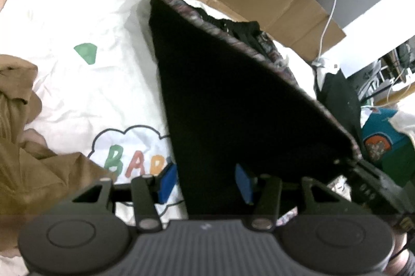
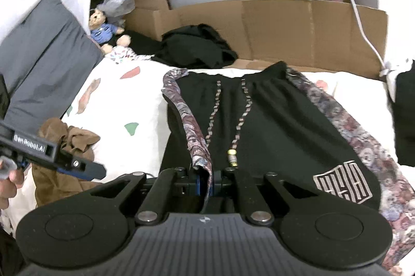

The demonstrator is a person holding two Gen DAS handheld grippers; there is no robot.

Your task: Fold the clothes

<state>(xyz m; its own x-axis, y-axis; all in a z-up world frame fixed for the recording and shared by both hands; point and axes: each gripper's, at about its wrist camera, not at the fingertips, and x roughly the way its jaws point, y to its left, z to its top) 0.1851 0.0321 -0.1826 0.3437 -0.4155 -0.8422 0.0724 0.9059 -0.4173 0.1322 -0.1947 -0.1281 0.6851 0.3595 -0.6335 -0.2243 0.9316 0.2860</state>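
Black shorts (image 2: 272,125) with floral side stripes, two drawstrings and a white logo lie on the bed. My right gripper (image 2: 210,182) is shut on the floral hem of the left leg and holds that flap up. In the left wrist view the lifted flap (image 1: 233,99) hangs as a dark sheet, with the right gripper (image 1: 356,163) pinching its lower right corner. My left gripper (image 1: 206,182) is open; the flap's lower edge hangs between its blue pads (image 1: 167,181) without being pressed. The left gripper (image 2: 96,169) also shows at the left of the right wrist view, in a hand.
The white bed sheet (image 1: 90,16) has coloured prints. A crumpled brown garment (image 1: 33,167) lies at the left. A heap of black clothes (image 2: 197,47) sits at the back by flattened cardboard (image 2: 298,24). A teddy bear (image 2: 103,24), a grey pillow (image 2: 44,55) and a white cable (image 2: 360,16) are nearby.
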